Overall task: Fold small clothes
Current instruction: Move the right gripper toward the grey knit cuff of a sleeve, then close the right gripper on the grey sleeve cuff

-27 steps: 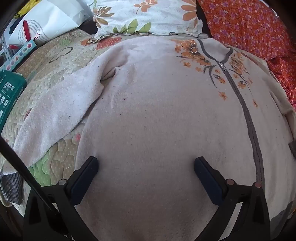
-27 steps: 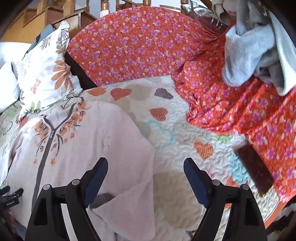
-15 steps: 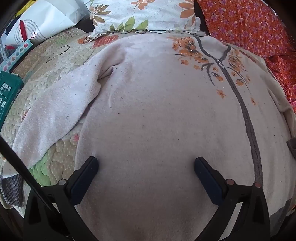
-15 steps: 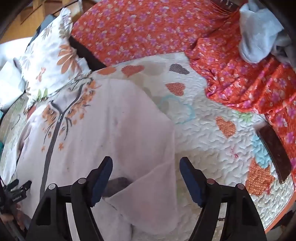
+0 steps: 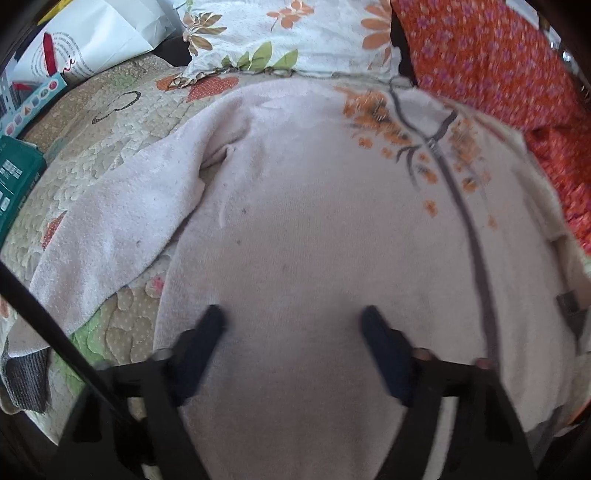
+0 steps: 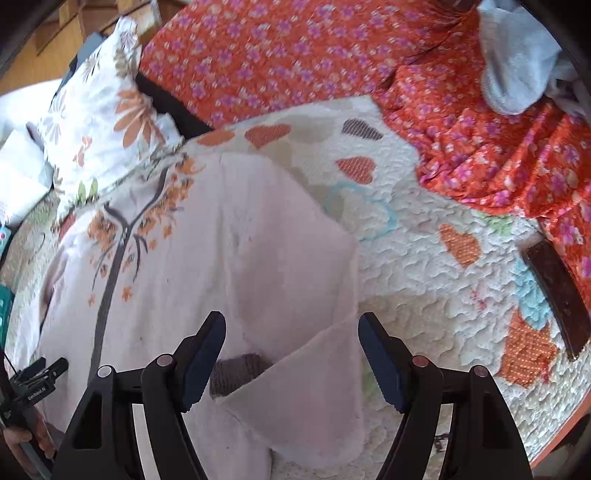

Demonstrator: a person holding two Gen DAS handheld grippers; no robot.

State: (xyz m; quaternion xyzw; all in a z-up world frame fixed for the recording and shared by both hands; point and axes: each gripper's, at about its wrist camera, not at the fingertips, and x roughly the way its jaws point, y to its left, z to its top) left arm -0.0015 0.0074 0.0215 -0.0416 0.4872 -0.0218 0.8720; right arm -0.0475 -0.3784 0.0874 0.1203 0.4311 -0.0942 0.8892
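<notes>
- The left claw (image 5: pixel 291 325) has narrowed its gap since a moment ago and now blurs with motion, so a pinch of the pale zip-up garment (image 5: pixel 314 229) seems to be starting.
- That garment lies flat on the quilted bed (image 6: pixel 424 266), right sleeve (image 6: pixel 314 387) folded inward.
- The right claw (image 6: pixel 291 328) hangs released and wide above that sleeve, holding nothing.

- Bed covered by a quilted bedspread (image 6: pixel 417 266), cream with heart patches.
- Pale pink zip-up jacket (image 5: pixel 314 229) spread flat on it, orange flower print at chest.
- Floral pillow (image 5: pixel 291 33) at the head.
- Orange flowered cloth (image 6: pixel 498 162) bunched along far side.
- Dark brown flat object (image 6: pixel 557 291) on quilt near edge.
</notes>
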